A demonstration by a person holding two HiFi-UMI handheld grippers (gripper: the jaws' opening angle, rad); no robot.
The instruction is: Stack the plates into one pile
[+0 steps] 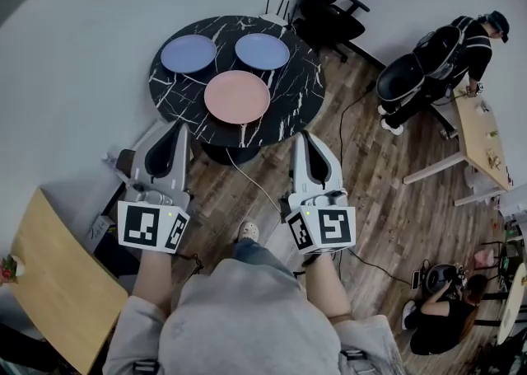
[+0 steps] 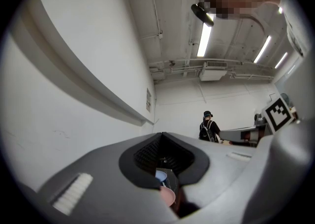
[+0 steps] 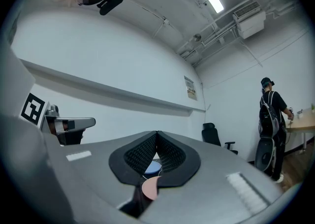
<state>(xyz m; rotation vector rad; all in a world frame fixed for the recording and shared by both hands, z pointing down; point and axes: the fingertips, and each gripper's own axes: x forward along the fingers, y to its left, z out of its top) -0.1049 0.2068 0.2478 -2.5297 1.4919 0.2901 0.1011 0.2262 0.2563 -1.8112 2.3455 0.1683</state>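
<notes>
Both grippers are shut and empty, short of three plates not yet stacked.

The left gripper [image 1: 176, 128] and the right gripper [image 1: 304, 138] each have their jaws pressed together with nothing between them, and both point at the round black marble-patterned tabletop [image 1: 296, 89] from just off its near edge. On it lie three smooth, round, shallow plates, none resting on another. There's a pale blue plate [image 1: 188, 53] at the far left, a second pale blue plate [image 1: 262, 50] at the far right, and a salmon-pink plate [image 1: 237, 96] nearest the grippers. They look stiff and light, with a plain matte finish, and are probably a bit slippery. I'd pinch the raised rim at the near edge and set each one down gently, because a hard plate could chip.
</notes>
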